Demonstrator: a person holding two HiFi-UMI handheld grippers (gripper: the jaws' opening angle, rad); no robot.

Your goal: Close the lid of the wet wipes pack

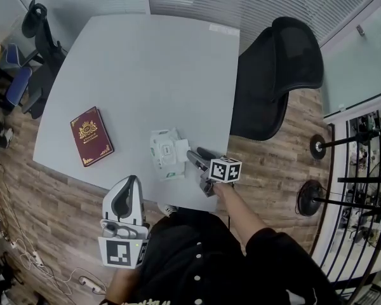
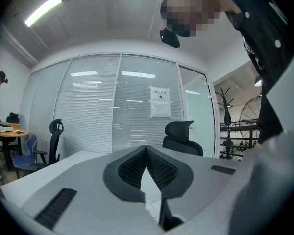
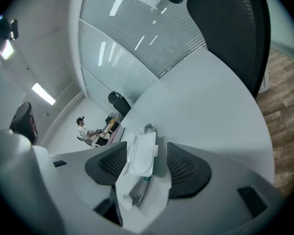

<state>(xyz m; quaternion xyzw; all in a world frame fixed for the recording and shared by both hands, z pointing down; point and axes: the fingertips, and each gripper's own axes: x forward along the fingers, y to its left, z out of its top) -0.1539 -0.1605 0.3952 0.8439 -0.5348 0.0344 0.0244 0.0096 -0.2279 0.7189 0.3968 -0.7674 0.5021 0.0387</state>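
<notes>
Head view shows a pale grey desk [image 1: 146, 62] with the white soft wet wipes pack [image 1: 165, 154] lying near its lower edge, a little right of the frame's centre. A maroon hardcover book with gold ornament [image 1: 91, 136] lies well apart from it, toward the left edge of the desk. A black mesh office chair [image 1: 279, 68] stands beside the desk at the upper right. The right tool [image 1: 197, 152] comes in from the lower right and its tips are just beside the pack's right side. In the right gripper view this tool [image 3: 146, 151] has its jaws wide apart; the pack [image 3: 137, 190] sits in the gap between them, its white plastic lid [image 3: 143, 153] appears lifted, and neither pad presses on it. The left tool [image 1: 132, 180] is held off the desk's lower edge, below the pack. In the left gripper view the left tool [image 2: 146, 151] has its jaw tips together with nothing between them.
</notes>
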